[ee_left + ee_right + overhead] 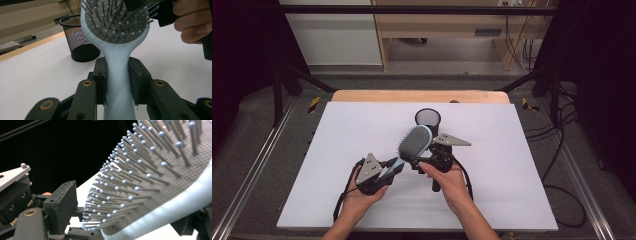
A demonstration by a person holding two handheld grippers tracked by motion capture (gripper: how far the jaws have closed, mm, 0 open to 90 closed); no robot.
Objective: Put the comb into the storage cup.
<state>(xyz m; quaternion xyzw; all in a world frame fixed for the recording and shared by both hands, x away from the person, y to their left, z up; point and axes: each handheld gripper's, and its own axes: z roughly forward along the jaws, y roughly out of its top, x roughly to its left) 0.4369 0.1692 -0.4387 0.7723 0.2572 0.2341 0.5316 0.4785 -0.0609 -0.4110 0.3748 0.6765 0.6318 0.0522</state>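
Left tongs (117, 82) clamped on hairbrush (414, 140) handle; right tongs (125, 220) apart around its bristled head, above counter (337, 150). Mesh cup (428, 118) just beyond.

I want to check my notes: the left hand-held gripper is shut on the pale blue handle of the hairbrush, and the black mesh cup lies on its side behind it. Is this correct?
Not quite. The black mesh cup stands upright with its open mouth up, as the left gripper view shows. The rest holds: the left hand-held gripper is shut on the pale blue handle of the hairbrush, and the cup is behind it.
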